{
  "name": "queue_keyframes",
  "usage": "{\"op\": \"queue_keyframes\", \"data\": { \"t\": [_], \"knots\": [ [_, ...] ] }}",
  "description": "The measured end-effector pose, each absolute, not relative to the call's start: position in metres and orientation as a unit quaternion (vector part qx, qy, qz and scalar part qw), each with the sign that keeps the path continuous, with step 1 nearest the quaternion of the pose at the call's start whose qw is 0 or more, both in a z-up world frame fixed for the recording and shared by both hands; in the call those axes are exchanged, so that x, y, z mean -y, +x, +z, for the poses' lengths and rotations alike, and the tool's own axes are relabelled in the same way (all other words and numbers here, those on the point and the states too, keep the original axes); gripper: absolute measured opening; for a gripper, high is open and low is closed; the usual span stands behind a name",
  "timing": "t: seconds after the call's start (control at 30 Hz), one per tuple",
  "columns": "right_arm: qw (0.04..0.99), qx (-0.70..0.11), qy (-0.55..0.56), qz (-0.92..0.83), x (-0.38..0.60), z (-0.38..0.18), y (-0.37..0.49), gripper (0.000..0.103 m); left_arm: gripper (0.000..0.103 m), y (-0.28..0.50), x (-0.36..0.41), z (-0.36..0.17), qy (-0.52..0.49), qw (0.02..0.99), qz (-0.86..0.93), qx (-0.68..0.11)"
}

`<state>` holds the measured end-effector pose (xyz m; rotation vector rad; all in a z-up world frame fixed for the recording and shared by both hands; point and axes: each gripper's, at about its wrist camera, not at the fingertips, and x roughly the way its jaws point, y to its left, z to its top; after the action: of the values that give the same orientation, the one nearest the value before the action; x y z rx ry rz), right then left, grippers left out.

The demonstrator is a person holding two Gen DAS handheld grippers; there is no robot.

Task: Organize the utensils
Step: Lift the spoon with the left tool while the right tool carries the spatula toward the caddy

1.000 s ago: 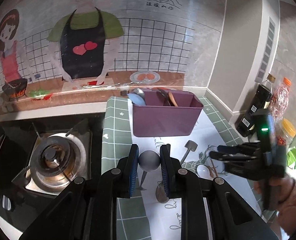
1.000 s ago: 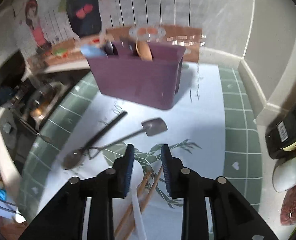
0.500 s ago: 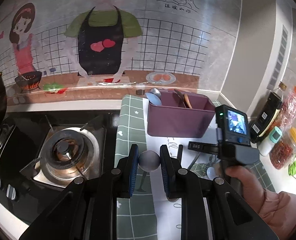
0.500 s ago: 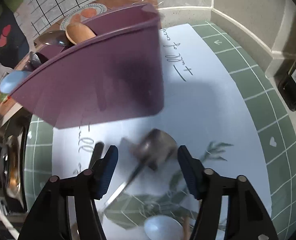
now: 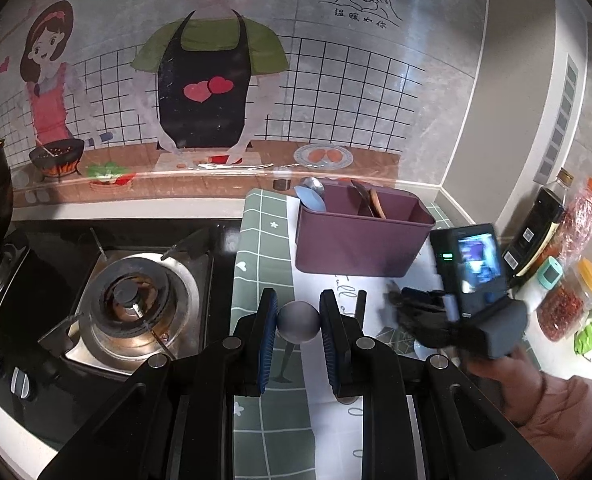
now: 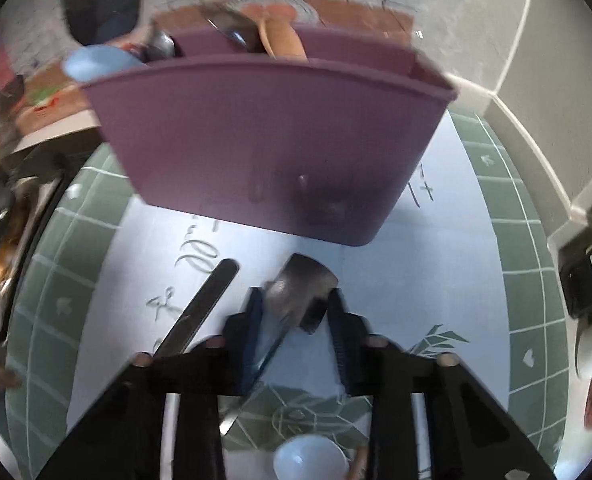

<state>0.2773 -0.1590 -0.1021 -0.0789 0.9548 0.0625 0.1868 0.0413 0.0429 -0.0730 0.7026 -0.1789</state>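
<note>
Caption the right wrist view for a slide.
Right claw closing on the small metal spatula lying before the purple utensil bin.

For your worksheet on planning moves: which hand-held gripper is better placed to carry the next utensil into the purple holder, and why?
Right. The right hand-held gripper has just closed around the small metal spatula, directly before the purple holder. The left hand-held gripper sits farther back, holding a spoon.
</note>
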Motion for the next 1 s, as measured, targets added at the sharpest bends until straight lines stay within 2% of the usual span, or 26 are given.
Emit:
{"op": "queue_keyframes", "data": {
  "t": [0.03,0.33,0.4,0.6,0.63,0.77,0.87,0.9,0.93,1.0],
  "knots": [
    [0.891,-0.45,-0.042,0.041,0.162,-0.095,0.269,0.007,0.022,0.187,-0.041,0.043,-0.036,0.934,-0.089,-0.344],
    [0.901,-0.424,-0.017,0.088,0.208,-0.058,0.247,0.007,0.022,0.189,-0.042,0.042,-0.042,0.932,-0.1,-0.346],
    [0.898,-0.435,-0.002,0.065,0.211,-0.063,0.257,0.015,0.022,0.189,-0.043,0.041,-0.044,0.931,-0.101,-0.347],
    [0.875,-0.48,0.056,0.026,0.199,-0.09,0.28,0.049,0.022,0.19,-0.043,0.041,-0.045,0.931,-0.096,-0.349],
    [0.874,-0.482,0.065,0.021,0.196,-0.093,0.283,0.05,0.022,0.19,-0.043,0.041,-0.045,0.931,-0.095,-0.349],
    [0.862,-0.499,0.093,-0.011,0.179,-0.108,0.305,0.05,0.022,0.188,-0.045,0.042,-0.048,0.932,-0.088,-0.349],
    [0.863,-0.501,0.053,-0.039,0.163,-0.111,0.313,0.05,0.022,0.186,-0.051,0.044,-0.058,0.932,-0.09,-0.346],
    [0.864,-0.501,0.032,-0.04,0.157,-0.112,0.314,0.044,0.022,0.186,-0.053,0.044,-0.063,0.932,-0.093,-0.345],
    [0.867,-0.497,0.012,-0.032,0.151,-0.112,0.312,0.034,0.022,0.186,-0.055,0.045,-0.068,0.931,-0.096,-0.346],
    [0.871,-0.491,-0.008,-0.008,0.146,-0.112,0.307,0.033,0.022,0.185,-0.058,0.045,-0.079,0.929,-0.104,-0.347]
  ]
}}
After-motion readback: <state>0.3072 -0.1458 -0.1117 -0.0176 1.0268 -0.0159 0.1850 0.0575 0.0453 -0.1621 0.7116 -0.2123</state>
